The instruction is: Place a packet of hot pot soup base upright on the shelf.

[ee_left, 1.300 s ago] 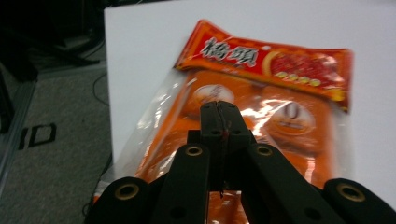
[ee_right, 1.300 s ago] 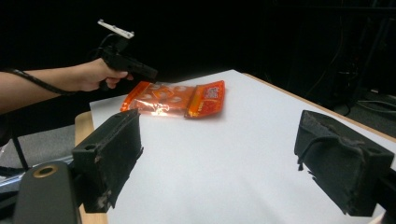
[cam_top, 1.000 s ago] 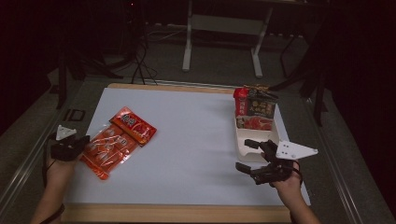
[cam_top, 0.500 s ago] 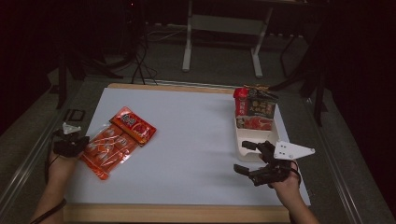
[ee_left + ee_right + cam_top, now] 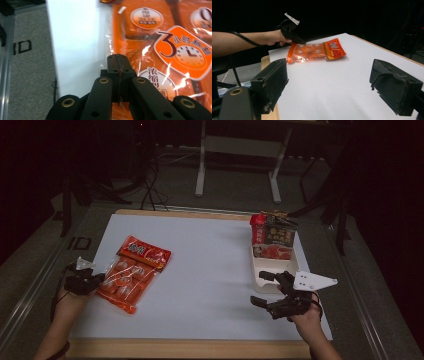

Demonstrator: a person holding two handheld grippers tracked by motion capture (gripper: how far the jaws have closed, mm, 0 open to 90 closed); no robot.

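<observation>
Left side: the left gripper (image 5: 95, 281), a black two-jaw tool carried in the person's left hand (image 5: 70, 296), sits at the left edge of the white sheet-covered table (image 5: 210, 270). In the left gripper view its jaws are pressed fully together, and they pinch the clear left margin of the orange plastic multi-pack bag of snack sachets (image 5: 134, 272). In the right gripper view the same tool (image 5: 300, 41) meets the bag (image 5: 317, 52) at its left end.

Bag position: the orange bag lies flat on the left part of the table, running from near-left to far-right, with a red printed header at its far end. The left gripper view shows its glossy film (image 5: 160, 45) printed with round labels and a clock symbol.

Centre: bare white surface lies between the bag and the items on the right.

Right side: a white shallow plastic tray (image 5: 272, 270) rests near the right edge of the table. At its far end stand a red-topped packet (image 5: 258, 230) and a dark printed packet (image 5: 279, 236), touching each other. The right gripper (image 5: 265, 290), held in the person's right hand (image 5: 305, 316), sits just near of the tray, well apart from the bag. Its jaws stand wide apart with nothing between them; the padded black fingers (image 5: 395, 85) frame bare table.
</observation>
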